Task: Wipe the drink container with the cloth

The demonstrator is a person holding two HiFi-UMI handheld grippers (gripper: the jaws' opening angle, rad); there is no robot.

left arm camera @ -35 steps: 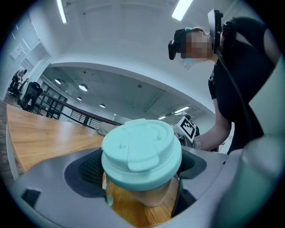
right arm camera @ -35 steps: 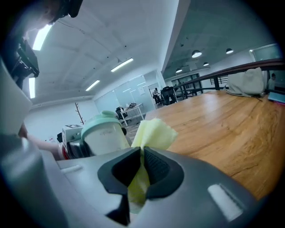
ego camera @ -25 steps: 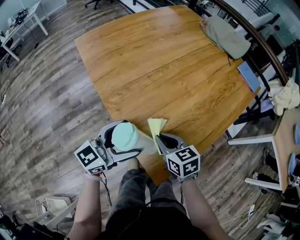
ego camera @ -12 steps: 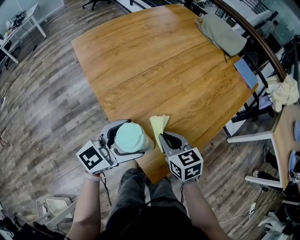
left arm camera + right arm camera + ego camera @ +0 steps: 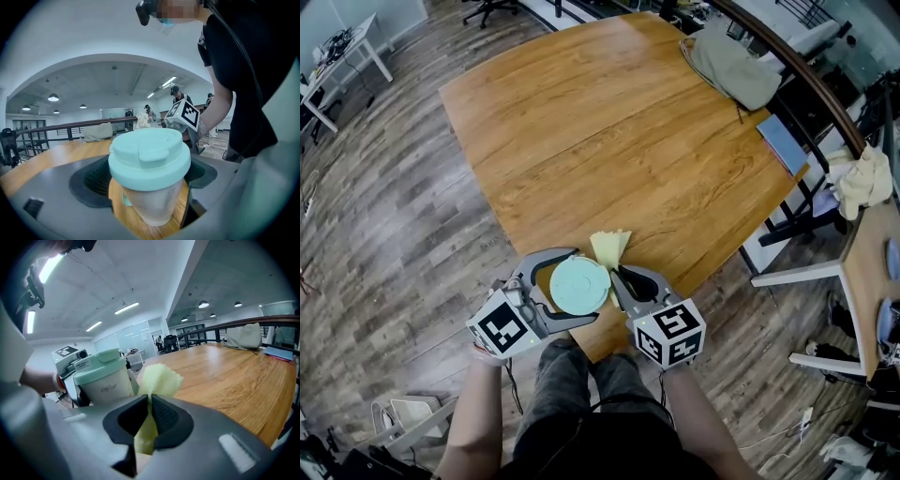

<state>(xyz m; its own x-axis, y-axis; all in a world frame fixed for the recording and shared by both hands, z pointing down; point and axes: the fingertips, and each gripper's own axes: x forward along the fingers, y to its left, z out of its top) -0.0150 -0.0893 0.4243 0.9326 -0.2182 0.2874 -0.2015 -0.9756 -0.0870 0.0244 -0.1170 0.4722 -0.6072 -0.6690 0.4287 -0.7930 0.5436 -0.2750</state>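
The drink container (image 5: 578, 286) is a pale cup with a mint-green lid (image 5: 149, 158), held above the wooden table's near corner. My left gripper (image 5: 565, 286) is shut on it, one jaw on each side of its body (image 5: 152, 206). A yellow cloth (image 5: 610, 247) sticks up from my right gripper (image 5: 622, 277), which is shut on the cloth (image 5: 157, 383). In the right gripper view the cup (image 5: 104, 379) stands just left of the cloth, close beside it; I cannot tell if they touch.
The wooden table (image 5: 609, 131) stretches away ahead. A grey-green bag (image 5: 727, 64) lies at its far right corner. A blue item (image 5: 783, 142) sits just past the right edge. Wood floor lies to the left. A second desk (image 5: 874, 272) stands at right.
The left gripper has brought the cup rightward and turned it more upright, lid now facing the head camera. The cup now sits close against the cloth and right gripper.
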